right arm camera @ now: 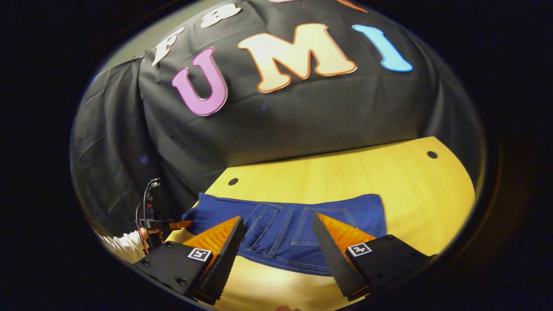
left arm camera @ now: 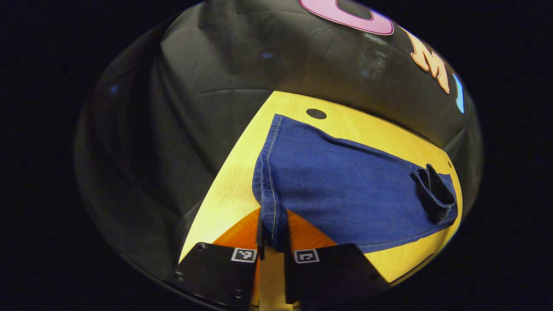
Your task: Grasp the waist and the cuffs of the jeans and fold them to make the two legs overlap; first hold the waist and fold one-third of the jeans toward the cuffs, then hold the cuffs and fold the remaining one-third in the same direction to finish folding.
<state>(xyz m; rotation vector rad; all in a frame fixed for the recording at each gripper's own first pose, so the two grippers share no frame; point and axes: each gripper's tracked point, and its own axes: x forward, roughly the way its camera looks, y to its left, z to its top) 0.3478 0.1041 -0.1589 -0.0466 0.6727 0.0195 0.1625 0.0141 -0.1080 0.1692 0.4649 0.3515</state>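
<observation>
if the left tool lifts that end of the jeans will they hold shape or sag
Probably sag: the jeans already drape and crease where the left tool pinches their hem. Likely fairly heavy, being thick layered denim. The table looks smooth, so they may drag along.

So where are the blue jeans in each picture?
Left gripper view: the jeans lie across the middle, their near hem pinched by the left gripper.
Right gripper view: they lie low in the middle, beyond the open right gripper.
Shared landmark: the yellow table with its dark round hole.
</observation>
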